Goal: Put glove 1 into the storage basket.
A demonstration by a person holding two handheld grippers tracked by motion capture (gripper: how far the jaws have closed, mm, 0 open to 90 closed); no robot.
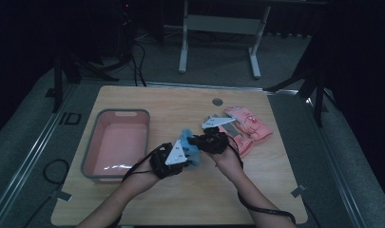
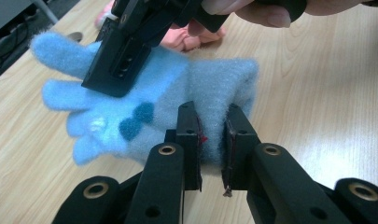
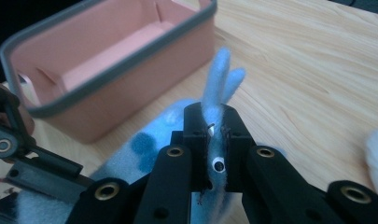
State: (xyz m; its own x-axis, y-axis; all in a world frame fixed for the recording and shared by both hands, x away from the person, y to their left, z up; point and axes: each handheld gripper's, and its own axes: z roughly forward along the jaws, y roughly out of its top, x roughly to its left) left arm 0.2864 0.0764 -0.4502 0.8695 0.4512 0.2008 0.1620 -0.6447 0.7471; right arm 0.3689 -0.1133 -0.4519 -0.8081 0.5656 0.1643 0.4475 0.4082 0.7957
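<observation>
A dark room, grey floor all round, and in the middle a pale wooden bench under the high view. Here is the blue glove, fuzzy fleece, with a dark blue bow shape and a small white patch on its back, its fingers spread out flat. It hangs between the two tools, lifted clear of the wood. The left hand-held gripper has its jaws clamped on the cuff edge, fleece pinched tight between the pads. The right hand-held gripper is closed on the finger end, two blue fingertips poking up just past its jaws. In the left gripper view that right tool comes in from above and lies across the glove's fingers, with a thumb showing at the top edge. Beside the left hand-held gripper, on its outer side, sits the pink tub with its grey rim, a low rectangular box; its pink floor is bare. Beyond the right hand-held gripper, on the far side of the bench, lies a heap of pink gloves, resting on the wood.
</observation>
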